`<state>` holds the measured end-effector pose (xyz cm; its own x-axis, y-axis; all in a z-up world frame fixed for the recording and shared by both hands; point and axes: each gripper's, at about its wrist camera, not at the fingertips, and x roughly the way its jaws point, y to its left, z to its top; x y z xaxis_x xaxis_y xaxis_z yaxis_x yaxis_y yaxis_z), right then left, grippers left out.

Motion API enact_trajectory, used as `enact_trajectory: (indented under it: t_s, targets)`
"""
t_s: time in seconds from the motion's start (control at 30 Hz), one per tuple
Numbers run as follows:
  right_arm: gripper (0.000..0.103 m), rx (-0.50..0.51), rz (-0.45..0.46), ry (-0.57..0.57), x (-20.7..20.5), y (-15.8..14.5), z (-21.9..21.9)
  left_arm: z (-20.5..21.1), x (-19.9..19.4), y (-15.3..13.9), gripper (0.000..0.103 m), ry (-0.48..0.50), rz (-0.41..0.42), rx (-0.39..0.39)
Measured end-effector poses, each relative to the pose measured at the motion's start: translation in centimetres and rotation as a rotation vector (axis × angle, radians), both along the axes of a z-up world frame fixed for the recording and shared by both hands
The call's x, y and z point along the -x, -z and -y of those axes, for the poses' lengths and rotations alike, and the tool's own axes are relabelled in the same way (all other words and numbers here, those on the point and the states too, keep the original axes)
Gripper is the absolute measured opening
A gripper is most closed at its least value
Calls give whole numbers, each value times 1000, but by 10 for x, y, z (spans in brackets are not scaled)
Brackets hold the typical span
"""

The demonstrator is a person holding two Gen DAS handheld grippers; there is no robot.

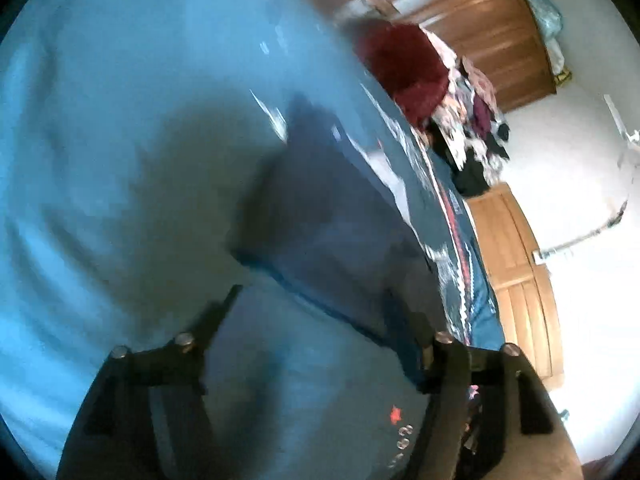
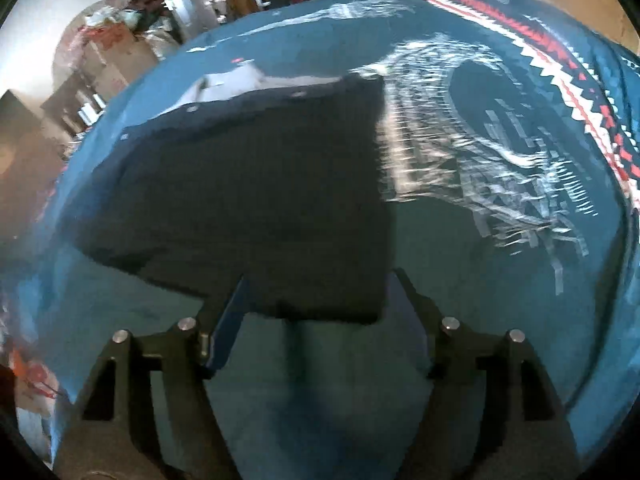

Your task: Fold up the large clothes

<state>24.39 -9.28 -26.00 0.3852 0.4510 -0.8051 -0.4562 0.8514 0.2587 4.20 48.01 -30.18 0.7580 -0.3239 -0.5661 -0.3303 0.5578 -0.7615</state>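
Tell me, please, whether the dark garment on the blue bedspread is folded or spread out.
Folded: the dark garment lies as a compact block with straight edges on the bedspread.

A heap of mixed clothes [image 1: 476,120], topped by a dark red piece [image 1: 404,68], is seen beyond the far edge of the teal patterned bedspread [image 2: 520,128]; wooden wardrobe doors [image 1: 480,12] are seen behind the heap; stacked cardboard boxes [image 2: 108,52] are seen past the bedspread's far left corner.

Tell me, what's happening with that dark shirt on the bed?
A person is folding clothes with a gripper in each hand. The dark shirt lies folded on the blue blanket. The left gripper and right gripper both stand open with nothing held, so the shirt looks let go. More clothes are piled at the far edge.
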Motion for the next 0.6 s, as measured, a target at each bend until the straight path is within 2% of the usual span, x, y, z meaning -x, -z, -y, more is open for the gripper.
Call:
enact_trajectory:
  t_s: [0.07,0.13,0.23,0.27,0.3,0.33,0.4,0.43,0.47,0.5,0.57,0.6]
  targets:
    - [69,-29,-3,-18,9,-2,-10,13,-17,22,70,-14,-45,22]
    - [69,-49,-3,-45,13,-6,-22,19,-21,31,70,-61,-51,3]
    - [69,-60,18,-83,20,-14,-44,19,-31,25,69,-119,-47,-31]
    - [69,-61,22,-93,21,-16,-49,13,-37,23,65,-140,-42,-68]
    - [69,-63,28,-102,22,-18,-54,14,-43,24,40,-156,-52,-121]
    - [69,-64,32,-108,21,-19,-57,1,-43,24,19,-206,-81,-173]
    - [69,-63,37,-115,20,-21,-62,-31,-31,28,19,-317,-69,-91]
    - [69,-63,40,-115,19,-22,-63,-43,-16,25,10,-389,-68,-105]
    - [69,-65,46,-116,20,-25,-62,-50,-3,20,10,-436,-64,-129]
    - [69,-65,53,-116,21,-26,-61,-50,4,16,15,-440,-61,-122]
    - [69,-64,57,-115,22,-28,-60,-31,11,7,23,-372,-39,-108]
    - [70,-67,56,-115,21,-28,-59,-15,10,3,40,-318,-24,-112]
